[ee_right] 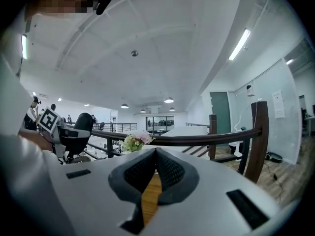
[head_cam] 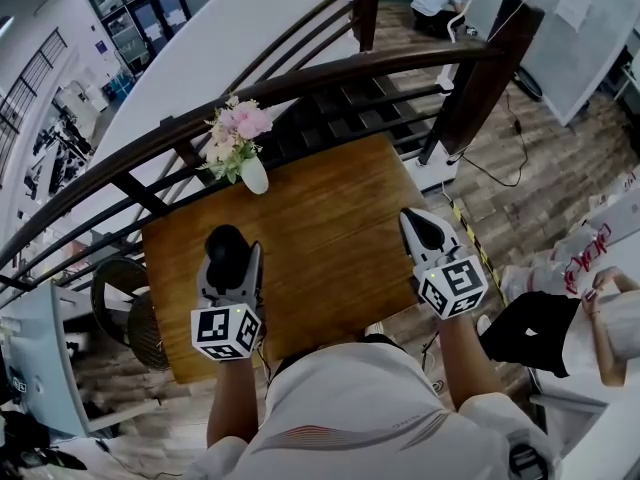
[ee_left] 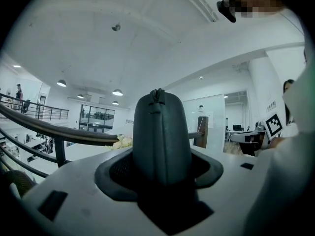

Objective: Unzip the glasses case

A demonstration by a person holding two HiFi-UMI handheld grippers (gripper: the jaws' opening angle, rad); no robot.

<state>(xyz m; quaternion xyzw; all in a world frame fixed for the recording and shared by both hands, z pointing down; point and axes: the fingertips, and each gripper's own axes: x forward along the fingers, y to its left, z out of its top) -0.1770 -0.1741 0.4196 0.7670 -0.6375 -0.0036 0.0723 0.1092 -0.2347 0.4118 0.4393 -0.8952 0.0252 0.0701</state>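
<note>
The glasses case is pinched upright between the widely set jaws of the left gripper, with what looks like its zipper pull at twelve o'clock. The right gripper, pressed together and empty, is held at three o'clock, well apart, above the wooden table. Since most of the case stands beyond the pads, it could be twisted or dragged out when the pull is tugged.

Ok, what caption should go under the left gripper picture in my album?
Left gripper clamped on a dark upright glasses case, zipper facing us, railing behind.
</note>
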